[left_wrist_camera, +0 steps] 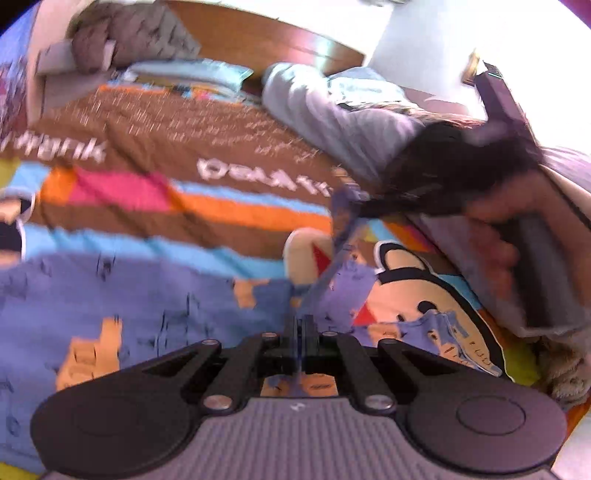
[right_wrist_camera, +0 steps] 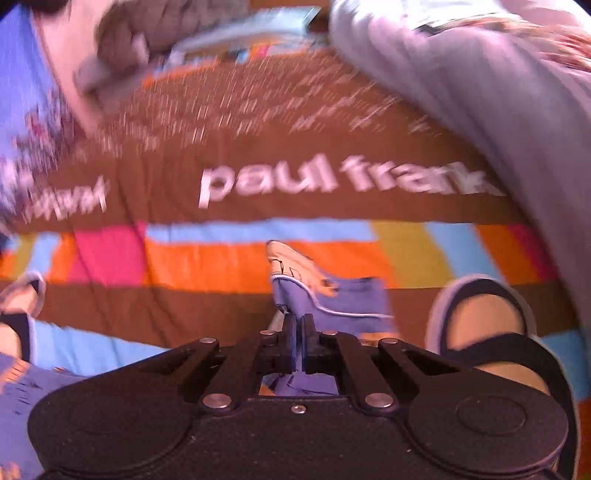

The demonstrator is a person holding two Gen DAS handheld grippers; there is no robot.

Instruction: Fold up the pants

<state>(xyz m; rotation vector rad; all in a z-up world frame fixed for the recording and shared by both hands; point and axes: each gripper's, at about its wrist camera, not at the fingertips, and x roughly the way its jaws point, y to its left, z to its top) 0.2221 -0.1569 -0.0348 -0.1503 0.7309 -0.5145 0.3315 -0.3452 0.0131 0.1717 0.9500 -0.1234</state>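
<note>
The pants [left_wrist_camera: 129,295] are blue with tan patches and dark prints, and they lie spread over the bed at the left of the left wrist view. My left gripper [left_wrist_camera: 303,325] is shut on a thin edge of them. That edge runs taut up and to the right towards a blurred dark shape beside a person's hand [left_wrist_camera: 491,229]. In the right wrist view my right gripper [right_wrist_camera: 297,325] is shut on a raised corner of the pants [right_wrist_camera: 332,295], whose tan inner side shows at the top. More blue cloth lies at the lower left.
The bedspread [right_wrist_camera: 221,266] has brown, orange, pink and blue stripes, white lettering and cartoon monkey faces [left_wrist_camera: 417,295]. A pale grey garment or cover [left_wrist_camera: 332,107] is heaped at the far right, with a grey pillow [left_wrist_camera: 136,33] and a wooden headboard [left_wrist_camera: 277,40] at the back.
</note>
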